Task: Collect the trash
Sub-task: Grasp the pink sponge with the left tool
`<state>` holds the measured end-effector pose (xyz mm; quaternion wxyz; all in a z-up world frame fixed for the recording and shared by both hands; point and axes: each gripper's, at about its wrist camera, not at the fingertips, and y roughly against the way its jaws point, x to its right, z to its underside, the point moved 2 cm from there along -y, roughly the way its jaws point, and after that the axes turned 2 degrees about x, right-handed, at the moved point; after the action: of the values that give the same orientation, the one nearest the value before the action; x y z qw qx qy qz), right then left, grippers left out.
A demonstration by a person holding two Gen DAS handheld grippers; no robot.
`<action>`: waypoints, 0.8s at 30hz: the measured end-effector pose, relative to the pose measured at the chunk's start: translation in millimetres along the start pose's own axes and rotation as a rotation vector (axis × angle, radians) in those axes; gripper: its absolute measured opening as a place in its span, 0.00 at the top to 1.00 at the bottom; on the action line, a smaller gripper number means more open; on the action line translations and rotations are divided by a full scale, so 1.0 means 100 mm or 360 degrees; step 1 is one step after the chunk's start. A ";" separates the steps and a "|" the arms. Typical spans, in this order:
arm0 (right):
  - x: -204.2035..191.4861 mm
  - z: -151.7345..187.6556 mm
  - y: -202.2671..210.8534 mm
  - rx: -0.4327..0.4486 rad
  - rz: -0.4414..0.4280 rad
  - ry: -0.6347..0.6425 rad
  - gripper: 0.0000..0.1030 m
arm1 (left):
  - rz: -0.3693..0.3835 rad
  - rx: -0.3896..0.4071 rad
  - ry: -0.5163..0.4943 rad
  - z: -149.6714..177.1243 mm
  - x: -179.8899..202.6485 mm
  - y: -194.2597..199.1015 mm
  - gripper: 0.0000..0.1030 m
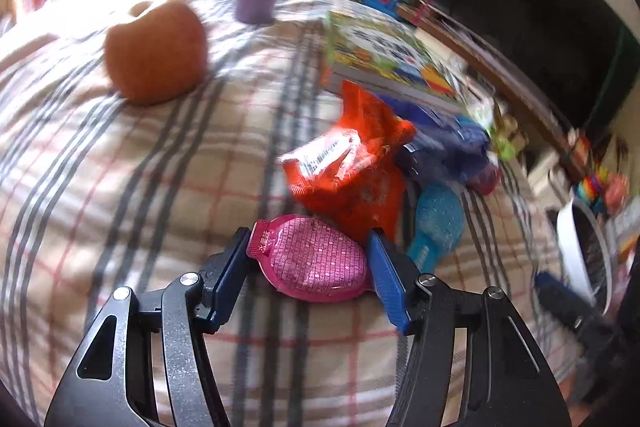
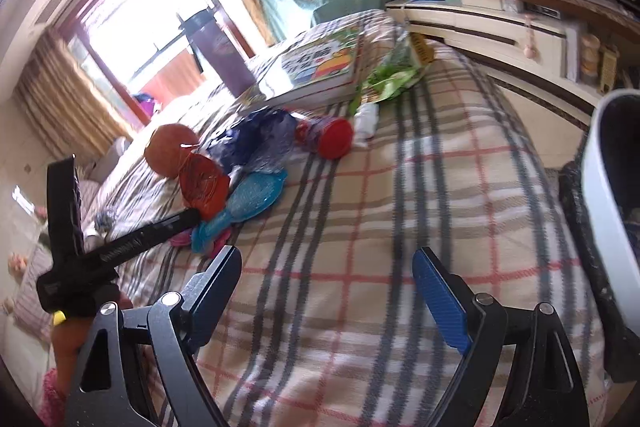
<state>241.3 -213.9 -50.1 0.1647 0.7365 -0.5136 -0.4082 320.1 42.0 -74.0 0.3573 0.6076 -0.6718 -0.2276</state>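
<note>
Left wrist view: my left claw (image 1: 308, 263) is clamped on a pink pouch (image 1: 314, 259) beside the orange wrapper (image 1: 348, 171). My right claw (image 2: 326, 287) hangs spread wide over the plaid blanket (image 2: 380, 207), holding nothing.

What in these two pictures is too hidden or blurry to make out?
- Pink pouch: whether the left gripper grips it or merely brackets it; left view, blurred.
- White bin: contents unseen; cut off by the right view's edge.
- Blue wrapper: printing unreadable; left view, motion blur.
</note>
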 end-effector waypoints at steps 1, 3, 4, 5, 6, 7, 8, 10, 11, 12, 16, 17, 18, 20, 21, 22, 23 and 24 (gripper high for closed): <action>0.05 -0.01 0.02 0.0008 0.0010 -0.0020 0.14 | 0.0009 0.0002 -0.0050 0.02 0.06 0.01 0.43; 0.12 -0.03 0.06 0.0018 0.0022 -0.0054 0.14 | 0.0059 -0.0018 -0.0129 0.09 0.18 0.04 0.44; 0.15 -0.03 0.07 0.0018 0.0026 -0.0066 0.15 | 0.0084 -0.0026 -0.0155 0.13 0.23 0.06 0.44; 0.18 -0.04 0.08 0.0015 0.0026 -0.0077 0.15 | 0.0112 -0.0036 -0.0184 0.17 0.28 0.09 0.44; 0.19 -0.04 0.09 0.0012 0.0025 -0.0081 0.15 | 0.0153 -0.0050 -0.0217 0.23 0.35 0.13 0.44; 0.19 -0.03 0.10 0.0007 0.0023 -0.0081 0.16 | 0.0187 -0.0065 -0.0243 0.28 0.39 0.17 0.44; 0.19 -0.03 0.10 0.0002 0.0022 -0.0077 0.17 | 0.0234 -0.0091 -0.0280 0.35 0.44 0.22 0.44; 0.16 -0.02 0.10 -0.0019 0.0005 -0.0062 0.18 | 0.0312 -0.0139 -0.0334 0.47 0.51 0.31 0.44; 0.14 -0.01 0.09 -0.0028 -0.0004 -0.0053 0.19 | 0.0321 -0.0148 -0.0352 0.51 0.53 0.34 0.44; 0.11 0.00 0.08 -0.0040 -0.0014 -0.0036 0.20 | 0.0330 -0.0159 -0.0378 0.55 0.54 0.39 0.44; -0.08 0.03 -0.02 -0.0093 -0.0042 0.0066 0.27 | 0.0332 -0.0197 -0.0405 0.63 0.41 0.52 0.44; -0.13 0.03 -0.06 -0.0107 -0.0049 0.0092 0.30 | 0.0322 -0.0200 -0.0417 0.64 0.38 0.53 0.44; -0.19 0.03 -0.11 -0.0125 -0.0052 0.0126 0.31 | 0.0300 -0.0199 -0.0432 0.65 0.35 0.55 0.44; -0.29 0.03 -0.19 -0.0148 -0.0050 0.0182 0.35 | 0.0254 -0.0200 -0.0420 0.66 0.28 0.57 0.41; -0.36 0.03 -0.23 -0.0158 -0.0054 0.0214 0.36 | 0.0248 -0.0207 -0.0387 0.66 0.24 0.58 0.40; -0.41 0.03 -0.27 -0.0164 -0.0055 0.0244 0.36 | 0.0244 -0.0206 -0.0348 0.67 0.21 0.60 0.39; -0.45 0.02 -0.29 -0.0165 -0.0055 0.0266 0.39 | 0.0235 -0.0201 -0.0331 0.68 0.17 0.62 0.38; -0.49 0.03 -0.31 -0.0170 -0.0055 0.0290 0.40 | 0.0214 -0.0191 -0.0311 0.69 0.15 0.65 0.37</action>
<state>251.4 -156.4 -50.9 0.2427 0.7696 -0.4611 -0.3690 225.1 28.9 -67.5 0.3404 0.5136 -0.7278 -0.3010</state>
